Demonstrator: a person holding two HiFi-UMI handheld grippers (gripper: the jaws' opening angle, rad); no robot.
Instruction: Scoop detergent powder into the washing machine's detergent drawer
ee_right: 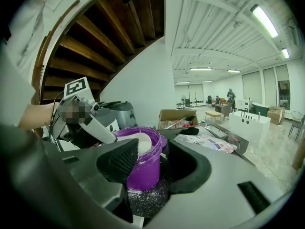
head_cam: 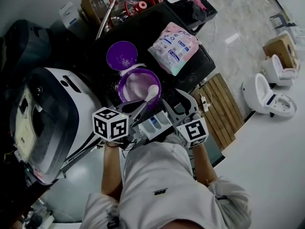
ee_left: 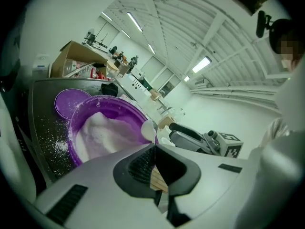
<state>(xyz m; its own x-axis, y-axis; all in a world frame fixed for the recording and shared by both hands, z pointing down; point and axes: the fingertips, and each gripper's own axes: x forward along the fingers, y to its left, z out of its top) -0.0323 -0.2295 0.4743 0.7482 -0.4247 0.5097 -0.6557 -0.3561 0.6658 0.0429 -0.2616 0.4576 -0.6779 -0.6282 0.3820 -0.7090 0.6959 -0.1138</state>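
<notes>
A purple tub [head_cam: 125, 83] of white detergent powder [ee_left: 106, 131] stands on the dark tabletop, with its lid [head_cam: 121, 55] lying behind it. A white scoop [head_cam: 151, 92] hangs over the tub's near rim, heaped with powder in the right gripper view [ee_right: 138, 141]. My left gripper [head_cam: 138, 113] is shut on the scoop's handle [ee_left: 156, 179]. The white and blue detergent drawer [head_cam: 155, 124] sits pulled out just below the tub, between the two grippers. My right gripper [head_cam: 177, 103] stands open to the right of the tub, and nothing is between its fingers [ee_right: 119, 162].
The white washing machine [head_cam: 52, 113] fills the left. A pink detergent bag [head_cam: 174, 46] lies behind the tub on the right. Spilled powder [ee_left: 56, 146] speckles the tabletop. A cardboard box [head_cam: 114, 1] of clutter stands at the back, and a wooden slatted panel [head_cam: 221, 109] is at the right.
</notes>
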